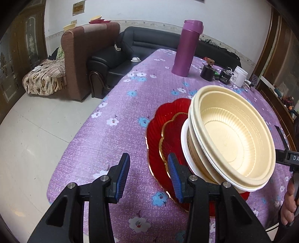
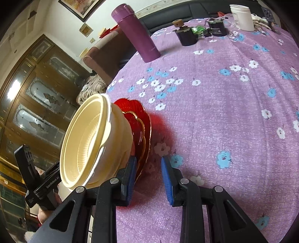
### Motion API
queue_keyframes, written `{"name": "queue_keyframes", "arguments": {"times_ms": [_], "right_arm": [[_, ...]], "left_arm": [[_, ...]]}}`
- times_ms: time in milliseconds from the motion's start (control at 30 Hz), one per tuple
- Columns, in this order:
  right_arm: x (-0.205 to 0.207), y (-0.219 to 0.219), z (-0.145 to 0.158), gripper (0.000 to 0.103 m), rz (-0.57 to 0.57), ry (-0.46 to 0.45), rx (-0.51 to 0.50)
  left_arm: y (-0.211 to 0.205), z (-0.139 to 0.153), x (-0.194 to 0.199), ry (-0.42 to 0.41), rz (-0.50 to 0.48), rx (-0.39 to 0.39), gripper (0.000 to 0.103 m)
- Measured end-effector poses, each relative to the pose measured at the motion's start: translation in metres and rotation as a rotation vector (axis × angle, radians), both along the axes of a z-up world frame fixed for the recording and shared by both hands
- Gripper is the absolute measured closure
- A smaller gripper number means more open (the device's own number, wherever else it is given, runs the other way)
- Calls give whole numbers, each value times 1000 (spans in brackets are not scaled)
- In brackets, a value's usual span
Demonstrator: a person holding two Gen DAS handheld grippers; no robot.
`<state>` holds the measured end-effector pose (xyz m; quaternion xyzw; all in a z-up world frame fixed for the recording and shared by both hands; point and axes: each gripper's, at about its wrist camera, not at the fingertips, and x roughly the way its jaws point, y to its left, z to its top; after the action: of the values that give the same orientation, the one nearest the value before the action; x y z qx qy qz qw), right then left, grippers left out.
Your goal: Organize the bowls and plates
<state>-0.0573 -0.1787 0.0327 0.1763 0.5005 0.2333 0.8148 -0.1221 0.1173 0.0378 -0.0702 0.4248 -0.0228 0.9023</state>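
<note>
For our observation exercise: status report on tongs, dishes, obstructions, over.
Left tongs and right tongs open, nothing between pads. Cream bowls nested on red plates, tongs either side. Purple flask well behind, not obstructing.

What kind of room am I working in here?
Most likely a home living room. A black sofa and a brown armchair stand past the table with the purple flowered cloth, a glass-fronted wooden cabinet lines the wall, and a framed picture hangs above it.
</note>
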Motion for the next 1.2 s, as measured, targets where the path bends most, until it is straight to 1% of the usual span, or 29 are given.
{"name": "queue_keyframes", "arguments": {"times_ms": [100,200,300,367,467,567,900,1067,1200], "right_arm": [[3,5,-5,73,6,2,-16],[5,10,-10,81,7,-6,-24],[6,14,-14,82,12,-12,-26],[6,16,-16,82,13,-17,-26],[4,20,-17,85,23,-23,-19],[2,19,-17,85,20,-27,-11],[-7,7,-12,85,0,-47,-18],[-12,-12,-8,85,-36,-53,-12],[-16,-38,-6,85,-85,-51,1]], "left_arm": [[-3,-3,3,0,-4,6,64],[-3,-9,6,5,7,21,70],[-1,-10,7,-9,12,2,70],[-2,-10,6,-15,12,6,71],[-8,-12,7,-14,-18,-4,78],[-15,-13,7,-23,-12,35,78],[-26,-9,7,-33,-35,23,78],[-46,-2,11,-47,-68,24,77],[-70,1,18,-45,-111,14,77]]}}
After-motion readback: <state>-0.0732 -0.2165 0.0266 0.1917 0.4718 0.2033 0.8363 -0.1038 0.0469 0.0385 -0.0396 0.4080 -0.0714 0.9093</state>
